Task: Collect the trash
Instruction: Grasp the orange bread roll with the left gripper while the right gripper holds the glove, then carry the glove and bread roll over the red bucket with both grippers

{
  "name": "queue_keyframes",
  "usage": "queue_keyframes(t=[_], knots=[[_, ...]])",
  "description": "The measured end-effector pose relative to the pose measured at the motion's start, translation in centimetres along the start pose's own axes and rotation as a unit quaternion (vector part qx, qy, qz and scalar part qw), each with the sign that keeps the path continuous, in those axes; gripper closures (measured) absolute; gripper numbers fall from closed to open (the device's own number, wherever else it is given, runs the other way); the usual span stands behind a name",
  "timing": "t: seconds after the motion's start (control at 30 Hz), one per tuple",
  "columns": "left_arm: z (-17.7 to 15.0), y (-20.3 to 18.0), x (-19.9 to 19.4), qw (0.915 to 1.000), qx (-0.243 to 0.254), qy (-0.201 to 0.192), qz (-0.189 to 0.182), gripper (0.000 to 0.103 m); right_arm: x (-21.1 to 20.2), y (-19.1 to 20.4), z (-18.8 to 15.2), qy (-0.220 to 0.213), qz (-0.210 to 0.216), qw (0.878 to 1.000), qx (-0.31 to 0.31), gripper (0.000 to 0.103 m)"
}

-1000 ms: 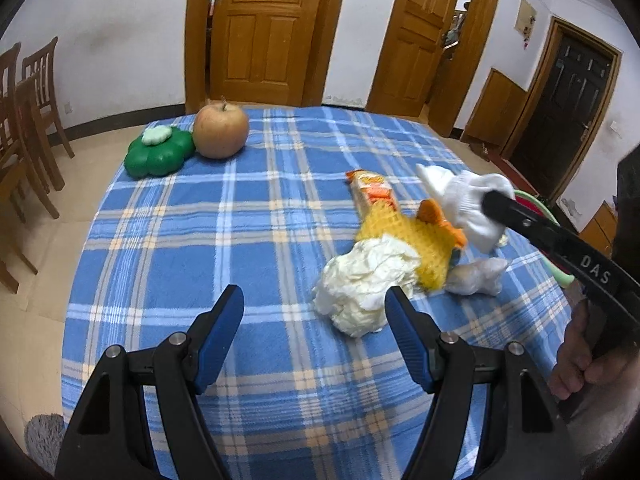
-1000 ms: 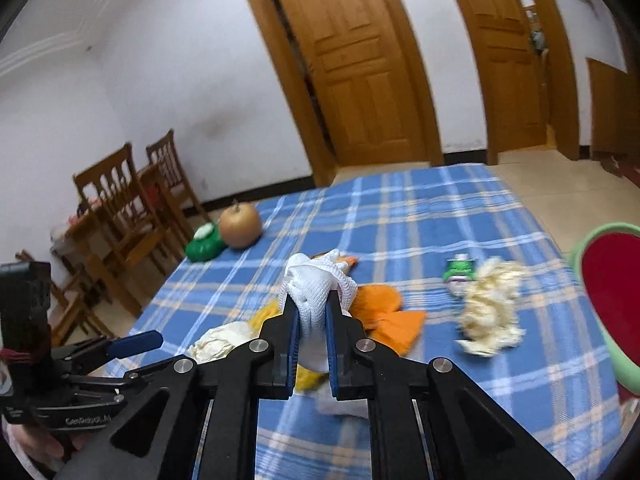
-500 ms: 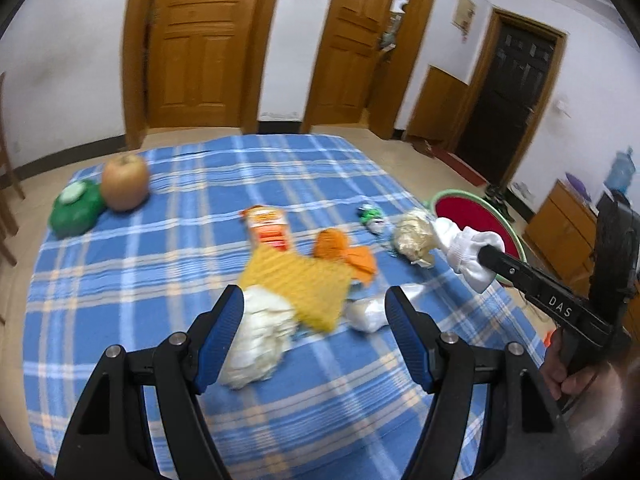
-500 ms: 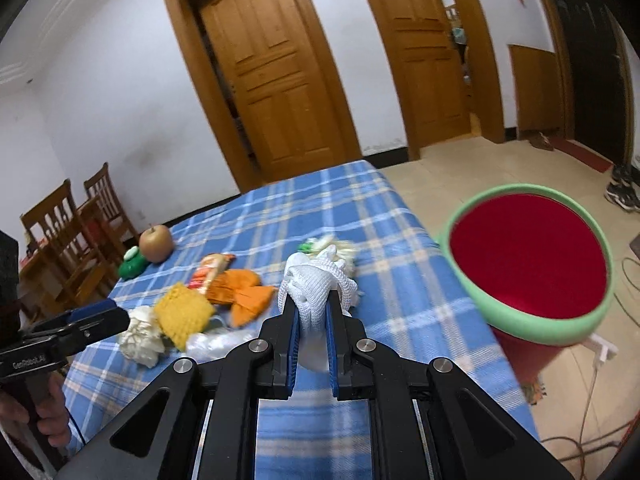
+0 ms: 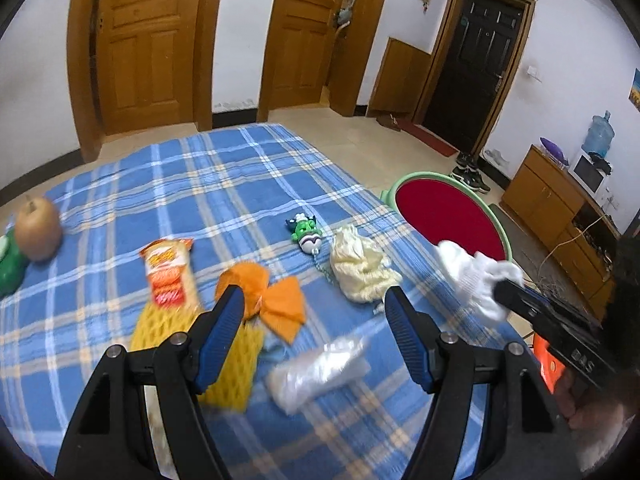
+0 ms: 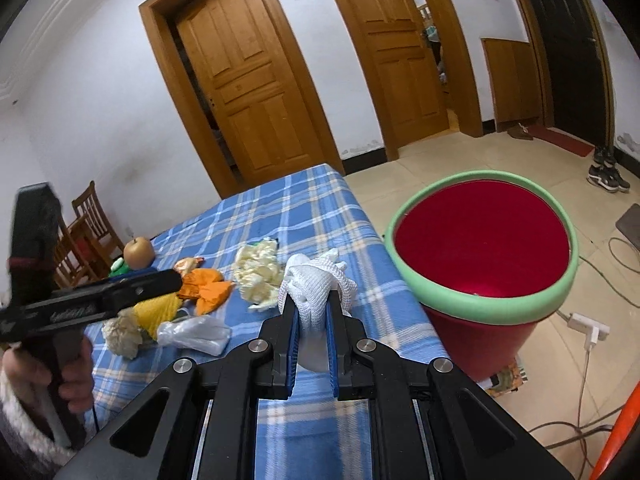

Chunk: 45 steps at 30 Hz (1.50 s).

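Note:
My right gripper [image 6: 313,307] is shut on a white foam net [image 6: 318,284] and holds it above the table's right edge, left of the red bin with a green rim [image 6: 486,240]. The net [image 5: 476,276] also shows in the left wrist view, in front of the bin [image 5: 448,212]. My left gripper [image 5: 316,312] is open and empty above the blue plaid table [image 5: 224,184]. Below it lie an orange wrapper [image 5: 276,300], a yellow foam net [image 5: 228,360], a clear plastic bag [image 5: 316,372], a cream tissue wad [image 5: 360,268] and a snack packet [image 5: 170,272].
A small green toy [image 5: 305,232] lies mid-table. An apple [image 5: 38,228] and a green object [image 5: 8,268] sit at the far left. Wooden chairs [image 6: 88,224] stand beyond the table. Cables and a power strip [image 6: 588,326] lie on the floor by the bin.
Both grippers have swung right toward the bin. My right gripper has carried the white foam net from over the table's middle to its right edge, beside the bin.

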<state>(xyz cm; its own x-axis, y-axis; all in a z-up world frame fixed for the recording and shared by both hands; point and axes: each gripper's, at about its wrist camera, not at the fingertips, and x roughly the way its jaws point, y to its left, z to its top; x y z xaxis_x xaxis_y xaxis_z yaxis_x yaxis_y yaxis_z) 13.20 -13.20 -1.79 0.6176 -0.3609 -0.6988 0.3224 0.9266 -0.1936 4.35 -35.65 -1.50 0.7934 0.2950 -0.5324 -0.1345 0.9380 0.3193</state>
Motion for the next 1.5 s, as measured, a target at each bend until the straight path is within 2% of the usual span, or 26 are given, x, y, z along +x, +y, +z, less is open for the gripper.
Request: queue_keyframes(t=[0.13, 0.23, 0.3, 0.33, 0.37, 0.43, 0.5, 0.8, 0.93, 1.1, 1.3, 1.5], knots=[[0.8, 1.3, 3.2, 0.9983, 0.001, 0.027, 0.052, 0.031, -0.1, -0.4, -0.1, 0.0, 0.006, 1.0, 0.007, 0.091], [0.4, 2.3, 5.2, 0.9969, -0.019, 0.058, 0.05, 0.041, 0.0, -0.4, -0.3, 0.001, 0.01, 1.0, 0.005, 0.091], [-0.1, 2.7, 5.9, 0.9962, -0.027, 0.066, 0.05, 0.048, 0.1, -0.5, -0.3, 0.001, 0.011, 1.0, 0.005, 0.091], [-0.2, 2.6, 5.8, 0.9969, -0.021, 0.055, 0.052, 0.051, 0.2, -0.5, -0.3, 0.001, 0.013, 1.0, 0.005, 0.091], [-0.4, 2.5, 5.7, 0.9969, -0.015, 0.055, 0.054, 0.061, 0.3, -0.5, -0.4, 0.002, 0.014, 1.0, 0.006, 0.091], [-0.4, 2.3, 5.4, 0.9973, -0.011, 0.047, 0.055, 0.071, 0.4, -0.4, -0.4, 0.004, 0.014, 1.0, 0.005, 0.091], [-0.3, 2.2, 4.5, 0.998, -0.009, 0.032, 0.054, 0.087, 0.2, -0.3, -0.4, 0.003, 0.017, 1.0, 0.005, 0.091], [0.7, 0.0, -2.2, 0.9976, 0.027, -0.042, 0.049, 0.088, -0.9, 1.6, 0.5, -0.014, 0.028, 0.999, -0.009, 0.091], [-0.1, -1.8, -4.8, 0.9929, 0.062, -0.07, 0.073, 0.088, -2.0, 2.7, 0.7, -0.025, 0.032, 0.999, -0.018, 0.091], [-1.7, -2.9, -6.9, 0.9933, 0.058, -0.075, 0.066, 0.088, -2.9, 3.5, 0.8, -0.031, 0.035, 0.999, -0.022, 0.091], [-2.5, -3.3, -7.0, 0.9947, 0.048, -0.065, 0.064, 0.088, -2.8, 4.5, 0.8, -0.035, 0.034, 0.998, -0.026, 0.091], [-2.8, -4.5, -7.0, 0.9956, 0.045, -0.069, 0.045, 0.088, -3.8, 4.3, 1.1, -0.049, 0.017, 0.998, -0.033, 0.091]])
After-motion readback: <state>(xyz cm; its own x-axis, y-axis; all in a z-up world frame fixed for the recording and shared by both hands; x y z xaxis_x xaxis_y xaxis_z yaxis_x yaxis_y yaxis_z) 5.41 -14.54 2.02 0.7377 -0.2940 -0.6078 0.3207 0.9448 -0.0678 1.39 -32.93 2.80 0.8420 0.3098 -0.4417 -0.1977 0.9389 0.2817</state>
